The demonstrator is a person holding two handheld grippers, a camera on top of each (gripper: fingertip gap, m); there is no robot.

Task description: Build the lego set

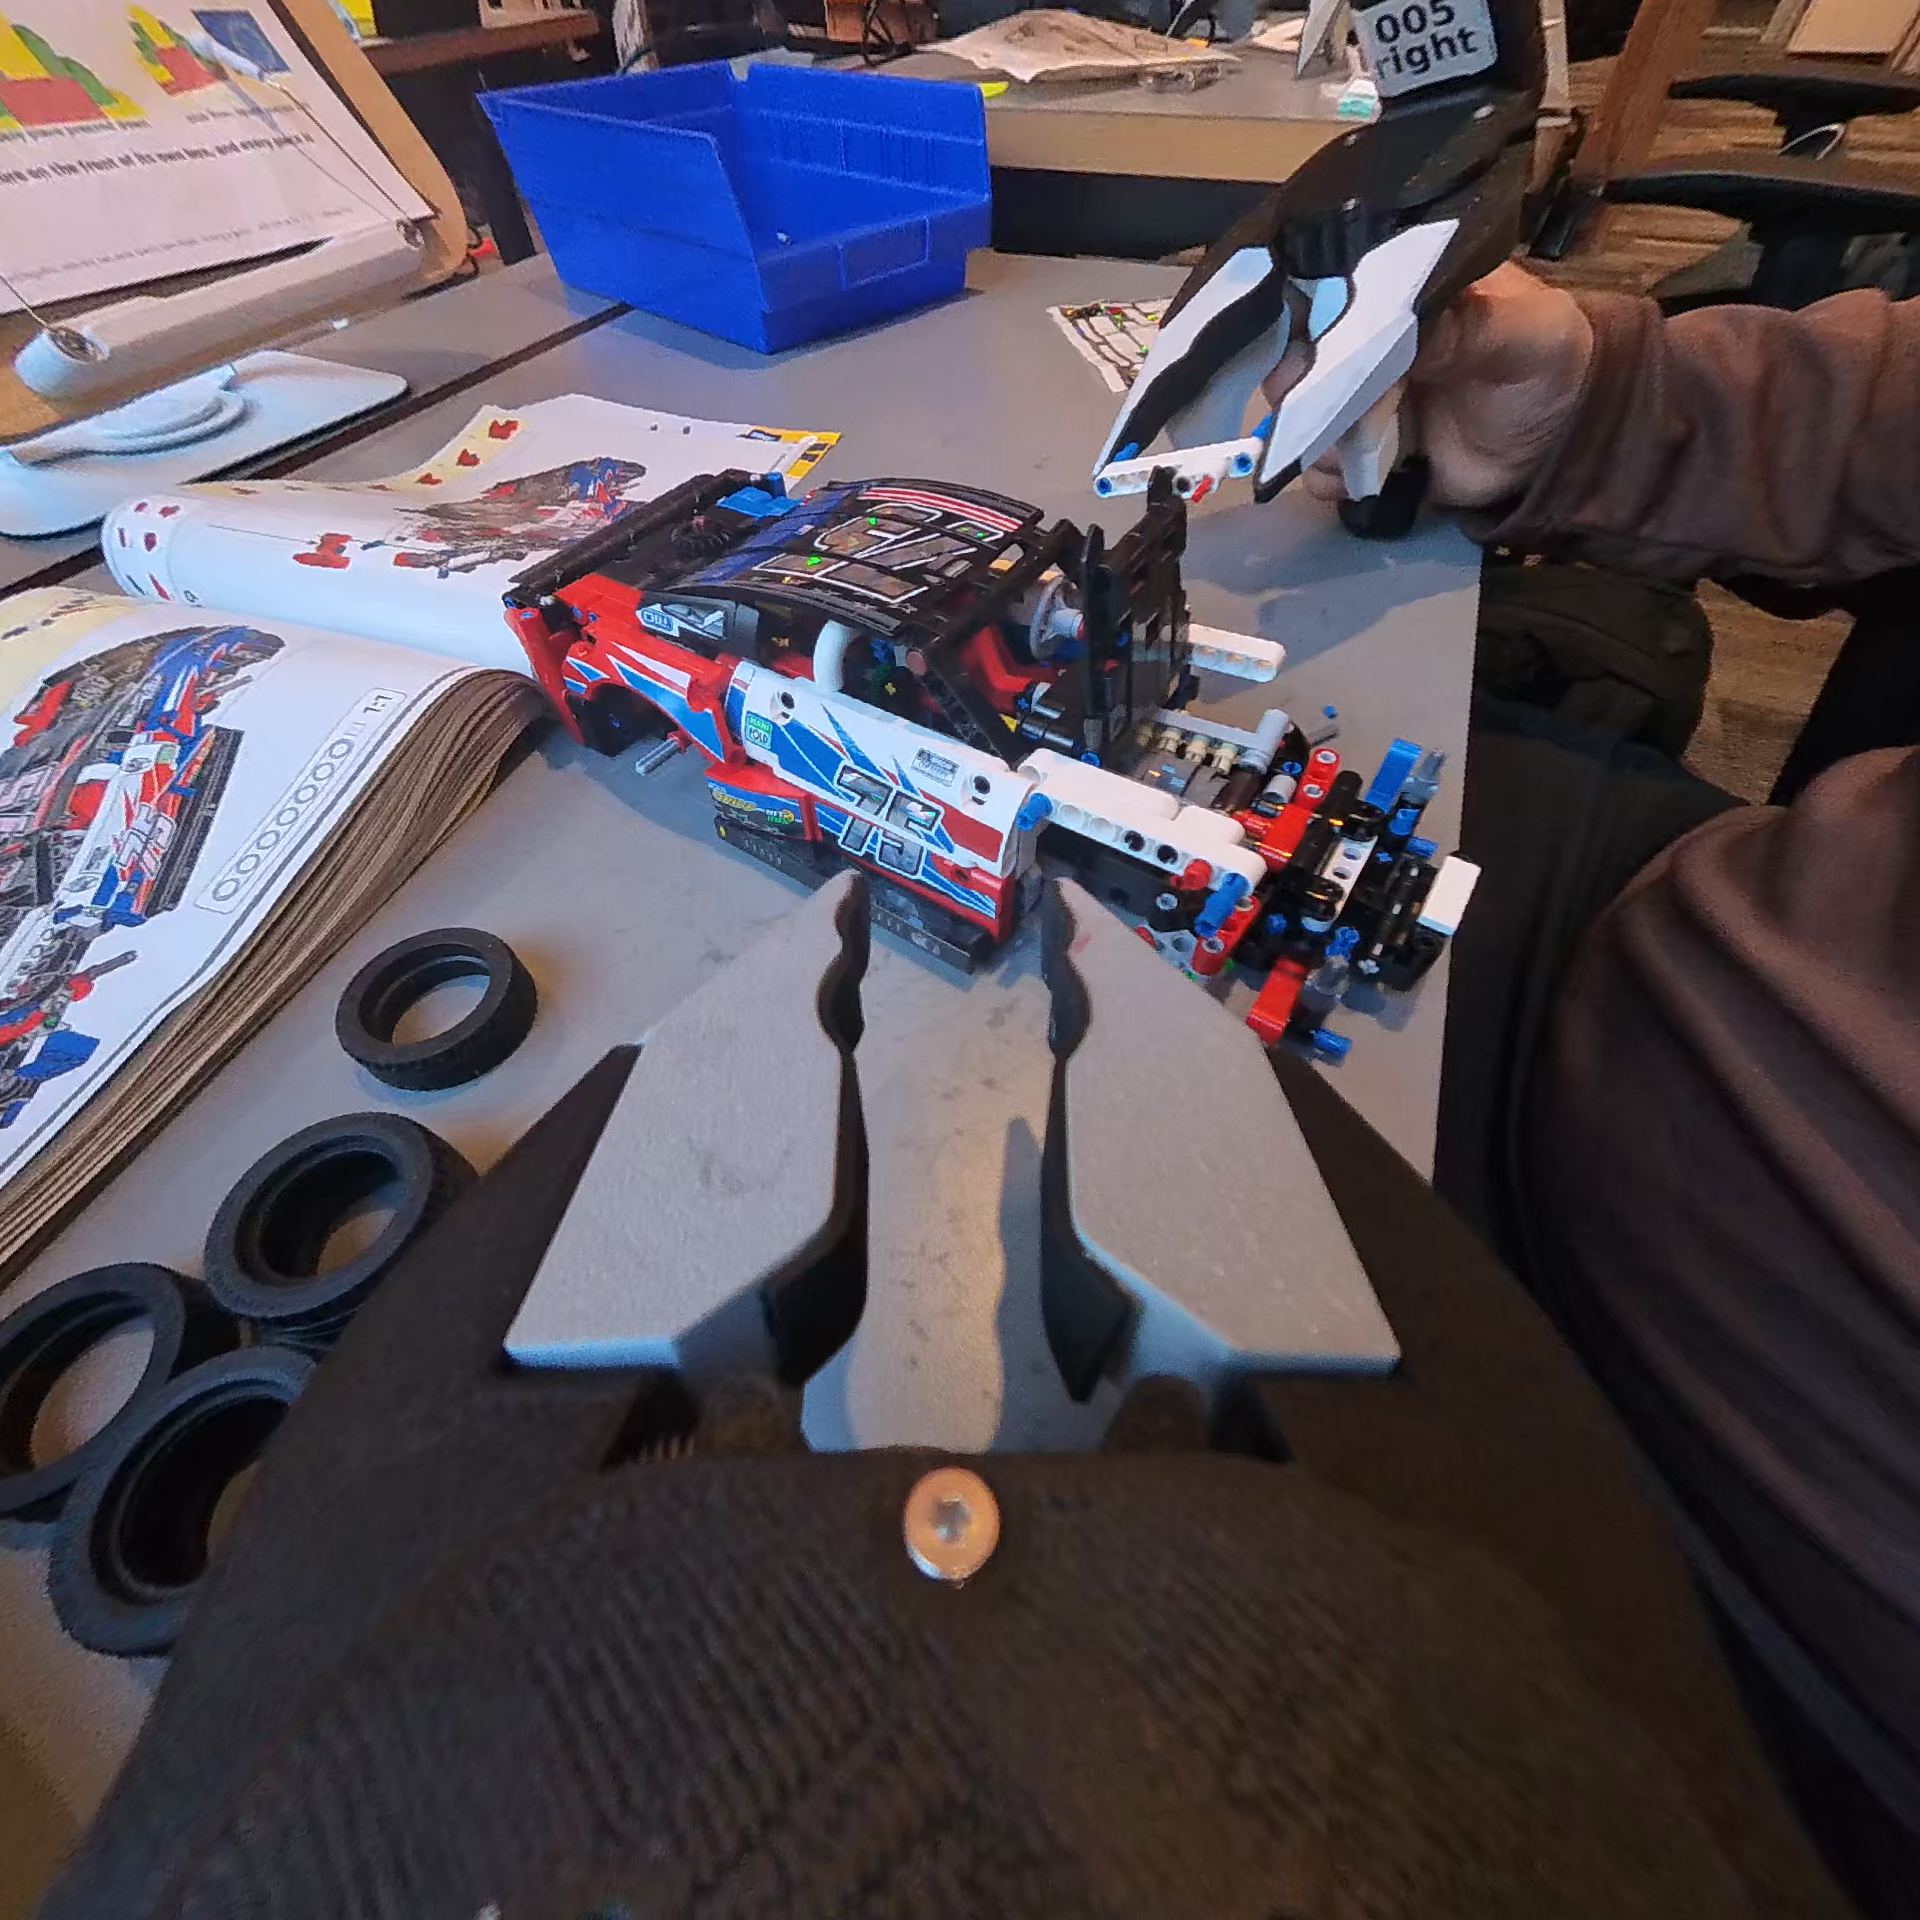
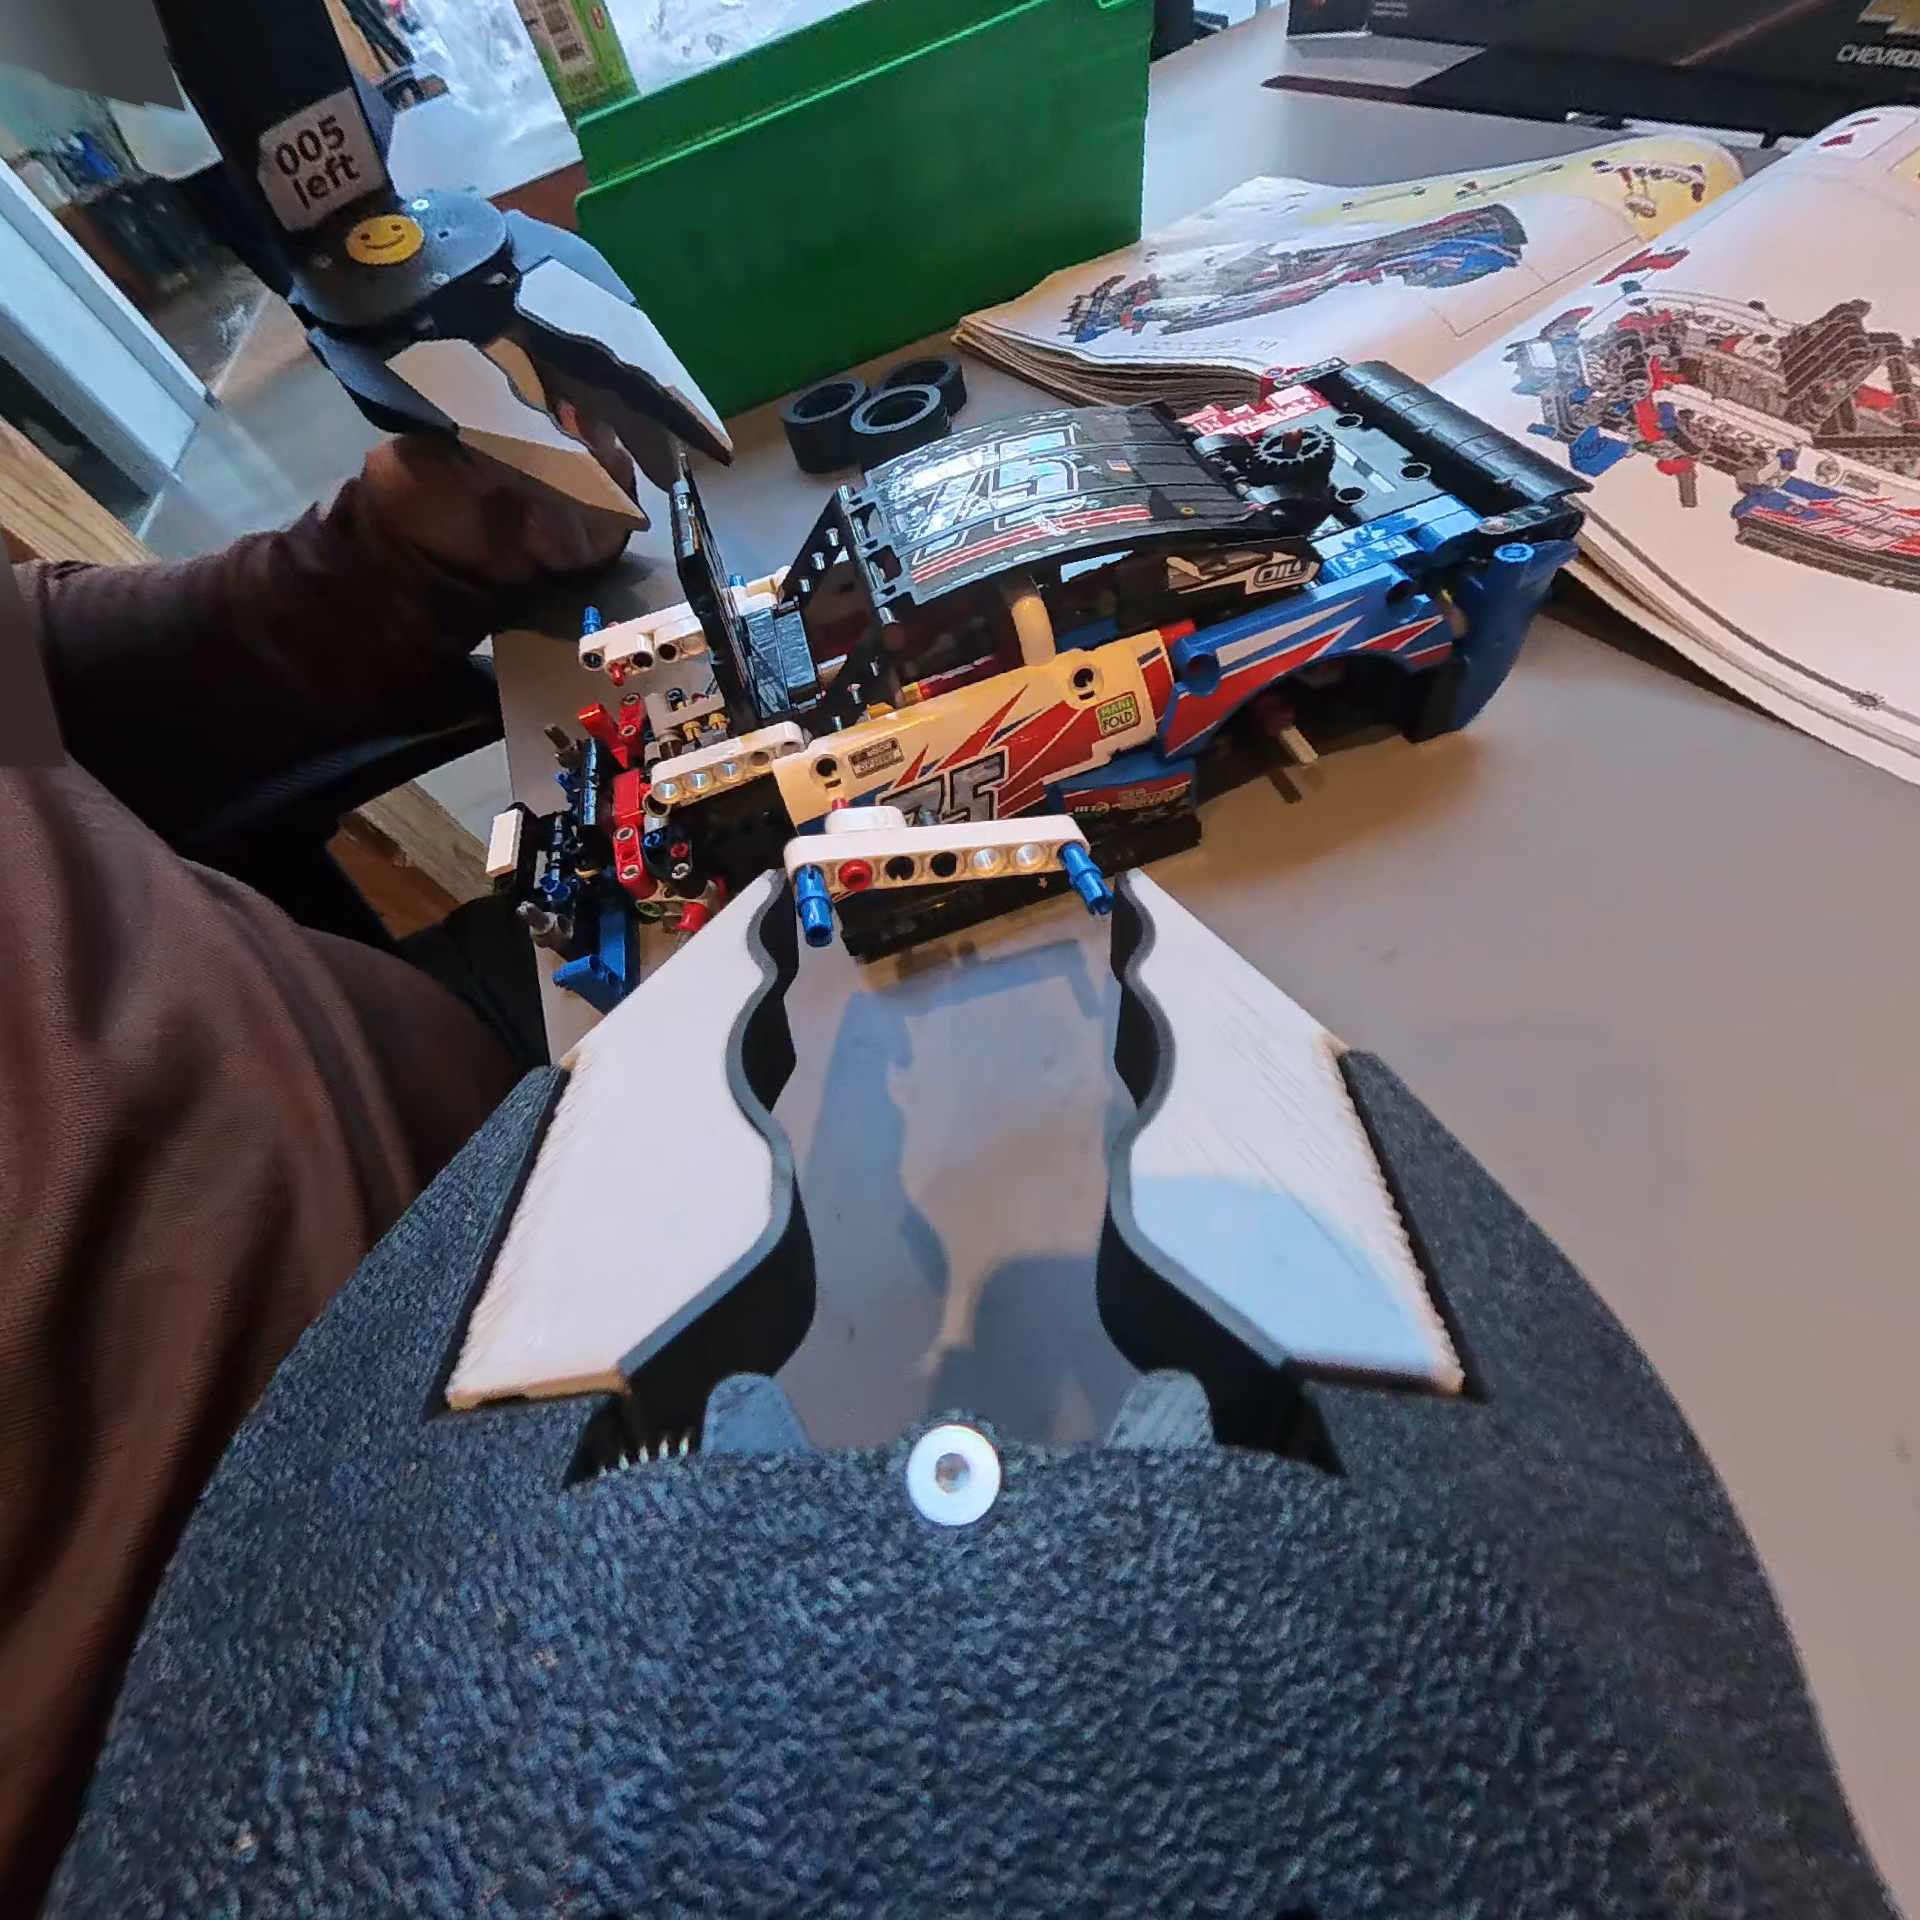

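Note:
A partly built red, white and blue lego race car (image 1: 831, 727) lies on the grey table (image 1: 644, 883), its bare chassis end (image 1: 1320, 862) toward the person. It also shows in the right wrist view (image 2: 1039, 644). My left gripper (image 1: 956, 914) is open and empty, its tips just short of the car's side. My right gripper (image 2: 951, 894) is shut on a white beam (image 2: 940, 852) with blue pins at both ends, held lengthwise between the fingertips. In the left wrist view the right gripper (image 1: 1190, 468) holds the beam (image 1: 1179, 465) just above the car's upright black panel (image 1: 1143, 623).
Several black tyres (image 1: 436, 1003) lie left of my left gripper. An open instruction booklet (image 1: 208, 831) lies left of the car. A blue bin (image 1: 748, 197) stands behind it, a green box (image 2: 862, 187) on the other side. The table edge (image 1: 1455, 935) and the person's body are at right. Some 20 centimeters of space lies between my two pairs of fingers.

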